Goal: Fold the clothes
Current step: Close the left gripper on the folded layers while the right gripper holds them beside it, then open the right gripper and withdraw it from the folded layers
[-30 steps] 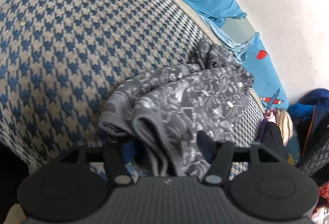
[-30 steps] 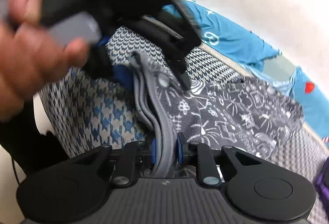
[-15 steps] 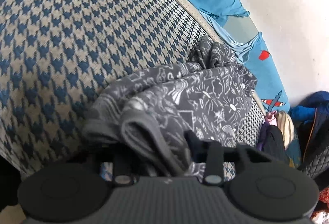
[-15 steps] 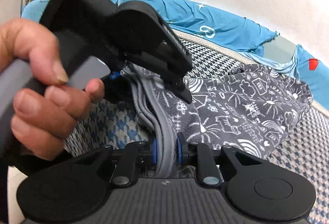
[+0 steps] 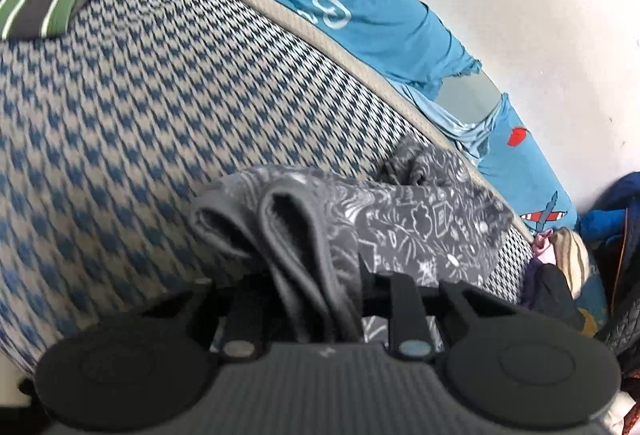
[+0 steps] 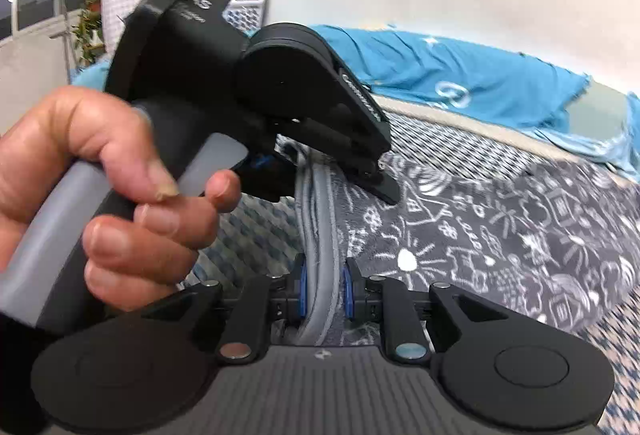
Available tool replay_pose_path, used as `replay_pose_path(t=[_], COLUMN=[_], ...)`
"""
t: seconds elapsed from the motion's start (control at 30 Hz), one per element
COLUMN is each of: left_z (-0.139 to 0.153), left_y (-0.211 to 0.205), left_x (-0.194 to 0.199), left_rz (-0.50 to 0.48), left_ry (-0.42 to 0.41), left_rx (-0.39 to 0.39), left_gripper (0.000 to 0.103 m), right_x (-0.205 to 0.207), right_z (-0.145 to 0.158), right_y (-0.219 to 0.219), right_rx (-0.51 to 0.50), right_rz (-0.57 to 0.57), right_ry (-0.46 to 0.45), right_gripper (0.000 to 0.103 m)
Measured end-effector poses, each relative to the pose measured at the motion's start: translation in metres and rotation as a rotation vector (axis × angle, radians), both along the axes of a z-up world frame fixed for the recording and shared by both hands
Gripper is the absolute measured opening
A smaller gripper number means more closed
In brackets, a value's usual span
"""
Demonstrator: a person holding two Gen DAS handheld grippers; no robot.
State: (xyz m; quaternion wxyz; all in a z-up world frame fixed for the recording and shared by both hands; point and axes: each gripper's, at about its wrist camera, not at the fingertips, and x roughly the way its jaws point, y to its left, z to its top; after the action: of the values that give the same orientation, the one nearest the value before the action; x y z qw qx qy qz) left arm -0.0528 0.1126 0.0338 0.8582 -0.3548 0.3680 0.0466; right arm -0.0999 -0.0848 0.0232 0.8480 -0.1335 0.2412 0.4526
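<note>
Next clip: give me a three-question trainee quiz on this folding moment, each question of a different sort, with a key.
1. True or false: both the left gripper and the right gripper are clamped on the grey waistband of the doodle-print garment.
2. What lies on the houndstooth cover at the far left of the left wrist view? A) green-striped cloth B) a towel C) a shoe
3. Fill in: the sheet by the wall is ____ in colour.

Key: 1 true; 2 A; 3 blue
</note>
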Motion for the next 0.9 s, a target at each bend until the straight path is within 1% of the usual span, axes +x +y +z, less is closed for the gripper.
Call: replay_pose_path(t=[0.1, 0.17, 0.33, 0.53, 0.63, 0.67, 0.7, 0.73, 0.77, 0.83, 0.87, 0.9], left_z=[0.01, 0.014, 0.015, 0.001, -0.015, -0.022, -0.029, -0.034, -0.038, -0.038, -0.037, -0.034], left_y=[0.022, 0.033, 0.062, 0.093, 0.102, 0.104, 0.106, 0.108, 0.109, 0.11, 0.11, 0.108], left_x=[0.001, 0.002, 0.011, 0.018, 0.024, 0.026, 0.028, 0.029, 0.029, 0.031, 0.032, 0.032], left_rz=[0.0, -0.001, 0.0, 0.012, 0.031, 0.042, 0.054, 0.069, 0.08, 0.088, 0.093, 0.106], left_ry=[0.002, 0.007, 0.025, 0.066, 0.115, 0.143, 0.169, 0.192, 0.207, 0.205, 0.204, 0.204], left_rx=[0.009, 0.031, 0.042, 0.037, 0.029, 0.024, 0.022, 0.022, 0.023, 0.038, 0.058, 0.093], left_gripper=[0.021, 0.021, 0.021, 0.022, 0.026, 0.031, 0.037, 0.041, 0.046, 0.047, 0.053, 0.062], right_x=[0.003, 0.008, 0.018, 0.035, 0.044, 0.046, 0.047, 0.048, 0.048, 0.055, 0.056, 0.056], right_z=[0.003, 0.004, 0.005, -0.004, -0.012, -0.016, -0.019, -0.021, -0.02, -0.017, -0.014, -0.01], right_y=[0.019, 0.031, 0.06, 0.084, 0.093, 0.094, 0.094, 0.093, 0.09, 0.08, 0.076, 0.073], right_rx=[0.026, 0.038, 0.057, 0.062, 0.029, 0.015, 0.001, -0.012, -0.012, 0.011, 0.015, 0.015], right_rz=[0.021, 0.037, 0.072, 0.095, 0.096, 0.098, 0.1, 0.104, 0.12, 0.156, 0.167, 0.177], right_ry=[0.014, 0.025, 0.049, 0.099, 0.137, 0.143, 0.146, 0.141, 0.139, 0.139, 0.136, 0.127], right_gripper=[0.017, 0.017, 0.017, 0.017, 0.021, 0.023, 0.024, 0.026, 0.027, 0.028, 0.03, 0.031])
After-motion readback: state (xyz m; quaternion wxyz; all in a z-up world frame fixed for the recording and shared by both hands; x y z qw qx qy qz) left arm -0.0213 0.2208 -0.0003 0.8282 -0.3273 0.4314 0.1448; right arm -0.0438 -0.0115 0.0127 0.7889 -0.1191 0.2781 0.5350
